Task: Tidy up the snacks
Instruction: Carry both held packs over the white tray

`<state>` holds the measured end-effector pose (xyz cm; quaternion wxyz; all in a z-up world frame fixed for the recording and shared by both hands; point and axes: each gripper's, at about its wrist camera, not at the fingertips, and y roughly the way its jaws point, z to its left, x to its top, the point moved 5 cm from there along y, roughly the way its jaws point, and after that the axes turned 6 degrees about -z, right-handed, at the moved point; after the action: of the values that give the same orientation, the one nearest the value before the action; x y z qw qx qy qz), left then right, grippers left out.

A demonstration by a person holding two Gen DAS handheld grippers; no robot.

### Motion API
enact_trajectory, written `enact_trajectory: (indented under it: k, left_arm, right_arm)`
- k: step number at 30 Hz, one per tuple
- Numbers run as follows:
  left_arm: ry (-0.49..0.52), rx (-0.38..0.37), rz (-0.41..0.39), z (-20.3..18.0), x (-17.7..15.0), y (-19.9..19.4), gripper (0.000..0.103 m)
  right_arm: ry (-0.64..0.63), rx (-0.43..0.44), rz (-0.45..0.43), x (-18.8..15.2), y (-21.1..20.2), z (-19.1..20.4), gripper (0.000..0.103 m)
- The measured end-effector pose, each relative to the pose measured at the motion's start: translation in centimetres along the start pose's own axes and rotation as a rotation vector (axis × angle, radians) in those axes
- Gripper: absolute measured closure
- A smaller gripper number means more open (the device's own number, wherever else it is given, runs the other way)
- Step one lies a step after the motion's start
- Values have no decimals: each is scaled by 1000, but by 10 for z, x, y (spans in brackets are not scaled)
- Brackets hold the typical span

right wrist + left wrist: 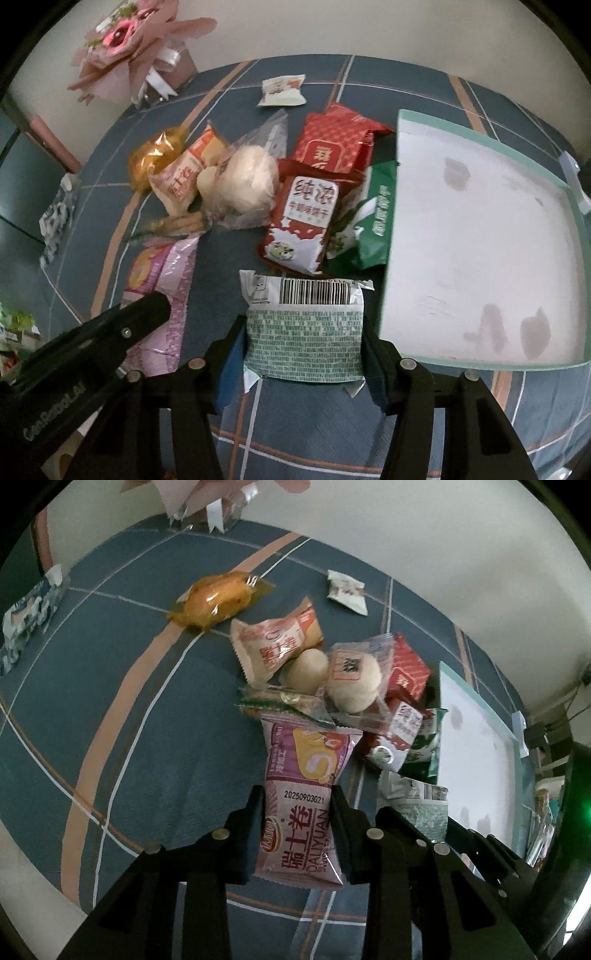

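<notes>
My left gripper (pixel 297 805) is closed on the pink Swiss roll packet (pixel 303 805), holding it by its lower half. My right gripper (pixel 304 332) squeezes the green-patterned packet (pixel 304 328) with a barcode, just left of the white tray (pixel 480 240). The pile of snacks (pixel 266 184) lies left of the tray on the blue plaid cloth (pixel 314 424). One small white packet (pixel 282 90) lies apart, beyond the pile.

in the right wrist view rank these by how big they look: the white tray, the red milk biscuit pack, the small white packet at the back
1. White tray: largest by far.
2. Red milk biscuit pack.
3. Small white packet: smallest, though it lies farthest from the camera, so its true size against the biscuit pack is unsure.
</notes>
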<state>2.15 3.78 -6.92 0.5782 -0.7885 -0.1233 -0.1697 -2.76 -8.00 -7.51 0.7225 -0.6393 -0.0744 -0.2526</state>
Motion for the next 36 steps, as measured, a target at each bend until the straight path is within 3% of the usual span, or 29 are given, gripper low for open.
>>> enact_trajectory:
  k: [8, 14, 27, 36]
  left_arm:
    - [43, -16, -34, -16, -2, -18, 67]
    - [93, -14, -44, -40, 4, -24, 67]
    - [343, -66, 32, -167, -1, -1, 67]
    - [455, -106, 74, -233, -25, 34, 67]
  right_arm:
    - [63, -21, -30, 8, -19, -22, 43]
    - [133, -92, -86, 18, -42, -63, 43]
    - [425, -316, -108, 13, -64, -210, 43]
    - [581, -402, -92, -3, -77, -272, 43]
